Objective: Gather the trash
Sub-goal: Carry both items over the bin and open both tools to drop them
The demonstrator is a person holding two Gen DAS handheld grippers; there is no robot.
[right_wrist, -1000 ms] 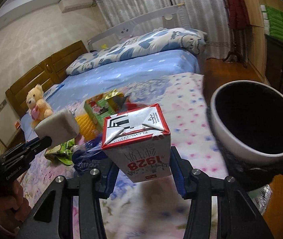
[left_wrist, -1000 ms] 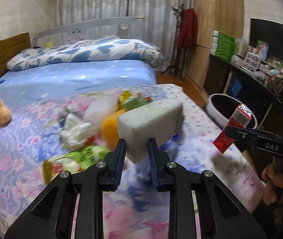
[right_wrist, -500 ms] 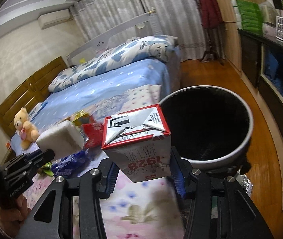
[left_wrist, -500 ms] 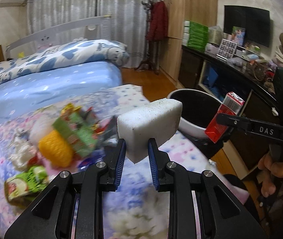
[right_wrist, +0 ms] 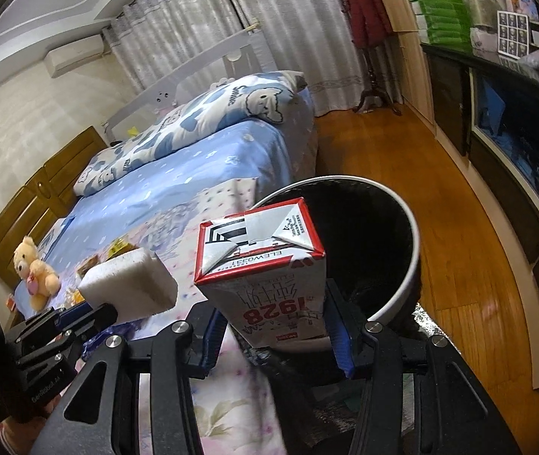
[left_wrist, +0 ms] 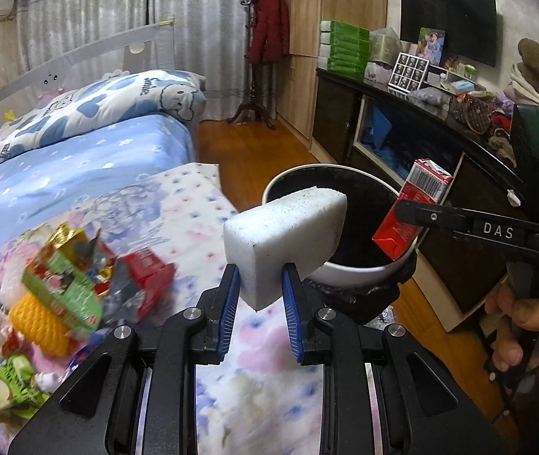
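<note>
We saw left gripper [left_wrist: 260, 295] clamped on white foam block [left_wrist: 288, 235], block held at near rim of bin [left_wrist: 349, 275]. Right gripper [right_wrist: 273, 335] pinched red-and-white carton [right_wrist: 265, 269], carton over bin's near rim. Leftover wrappers [left_wrist: 68, 292] lay on bed [left_wrist: 91, 167], left of bin. Beyond bin we noted dark cabinet [left_wrist: 337, 117].

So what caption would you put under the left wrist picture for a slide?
Left gripper clamps a white sponge near the trash bin; right gripper holds a red carton at its rim.
</note>
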